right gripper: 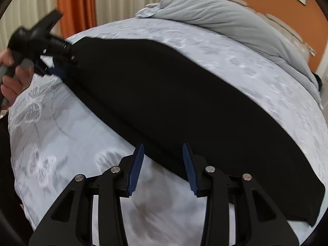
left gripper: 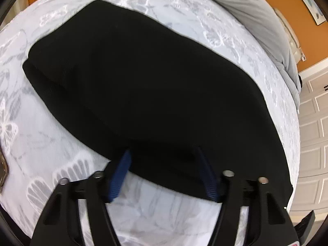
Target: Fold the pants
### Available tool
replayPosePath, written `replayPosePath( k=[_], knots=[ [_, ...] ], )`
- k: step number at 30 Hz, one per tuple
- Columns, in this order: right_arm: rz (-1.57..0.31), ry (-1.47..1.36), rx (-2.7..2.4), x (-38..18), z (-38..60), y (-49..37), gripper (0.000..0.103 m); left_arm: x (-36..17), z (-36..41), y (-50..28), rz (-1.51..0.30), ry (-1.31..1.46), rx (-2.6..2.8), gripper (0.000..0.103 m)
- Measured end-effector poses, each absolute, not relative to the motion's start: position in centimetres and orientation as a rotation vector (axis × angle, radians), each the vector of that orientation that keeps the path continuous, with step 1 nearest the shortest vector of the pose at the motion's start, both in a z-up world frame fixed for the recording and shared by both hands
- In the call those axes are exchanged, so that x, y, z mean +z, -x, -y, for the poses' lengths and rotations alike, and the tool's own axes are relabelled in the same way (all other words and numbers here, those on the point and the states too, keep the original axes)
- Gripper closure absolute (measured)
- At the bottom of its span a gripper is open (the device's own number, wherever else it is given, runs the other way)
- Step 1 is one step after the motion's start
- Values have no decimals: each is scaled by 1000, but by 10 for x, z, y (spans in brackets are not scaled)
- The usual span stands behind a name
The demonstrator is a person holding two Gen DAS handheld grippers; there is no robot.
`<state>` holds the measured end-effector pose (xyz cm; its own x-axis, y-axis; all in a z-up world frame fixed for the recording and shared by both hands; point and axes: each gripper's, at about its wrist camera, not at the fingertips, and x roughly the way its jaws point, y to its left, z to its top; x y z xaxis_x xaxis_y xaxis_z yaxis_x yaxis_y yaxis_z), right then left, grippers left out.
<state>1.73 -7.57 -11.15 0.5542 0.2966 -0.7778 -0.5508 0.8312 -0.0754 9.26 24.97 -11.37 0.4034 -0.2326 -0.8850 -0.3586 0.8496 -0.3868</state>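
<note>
My left claw [left gripper: 164, 160] stands wide, its two blue pads straddling the near edge of the black pants [left gripper: 147, 86]; the right pad seems to lie over the cloth and the left pad at the hem line, so I judge it is placed to pinch that edge, though nothing is gripped yet. From there the pants spread away toward twelve o'clock, a long dark band lying flat on the bed [left gripper: 41, 135], whose cover is pale with butterfly prints.

My right claw [right gripper: 163, 153] is also wide, empty, its tips just at the near edge of the pants [right gripper: 174, 94], further along the same band. In this view the left claw [right gripper: 59, 71] appears at ten o'clock, at the far end of the cloth, with the hand [right gripper: 12, 82] holding its grip. Two claws along one long edge suit lifting it over together for a fold.

The black fabric shows no seams, so I cannot tell waistband from cuffs, nor how many layers lie there. The pants run out of view at four o'clock. A grey duvet [right gripper: 235, 22] lies bunched at one o'clock.
</note>
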Motion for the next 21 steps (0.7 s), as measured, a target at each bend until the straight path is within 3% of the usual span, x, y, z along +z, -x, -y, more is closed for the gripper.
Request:
replayPosePath(
  k=[3,6,8,9,11,12,18,21],
  knots=[
    [-847,313,532,-117,57,-23,66,-115,-255,-100,-1176,587,76,62],
    [-843,307,533,-122,48,-35,66,-116,-260,-101,-1172,593,83,89],
    [-840,315,534,-127,42,-41,65,-114,-265,-102,-1159,627,53,98],
    [-838,315,542,-127,42,-43,66,-113,-266,-102,-1157,635,45,98],
    [-842,294,564,-124,41,-44,92,-109,-268,-101,-1142,645,36,99],
    [-843,277,572,-118,42,-44,99,-104,-269,-99,-1129,649,26,99],
    [-813,236,657,-83,55,-22,100,-76,-278,-71,-1056,647,-17,99],
    [-865,260,665,-101,58,-17,97,-84,-286,-60,-1103,651,-2,99]
  ],
)
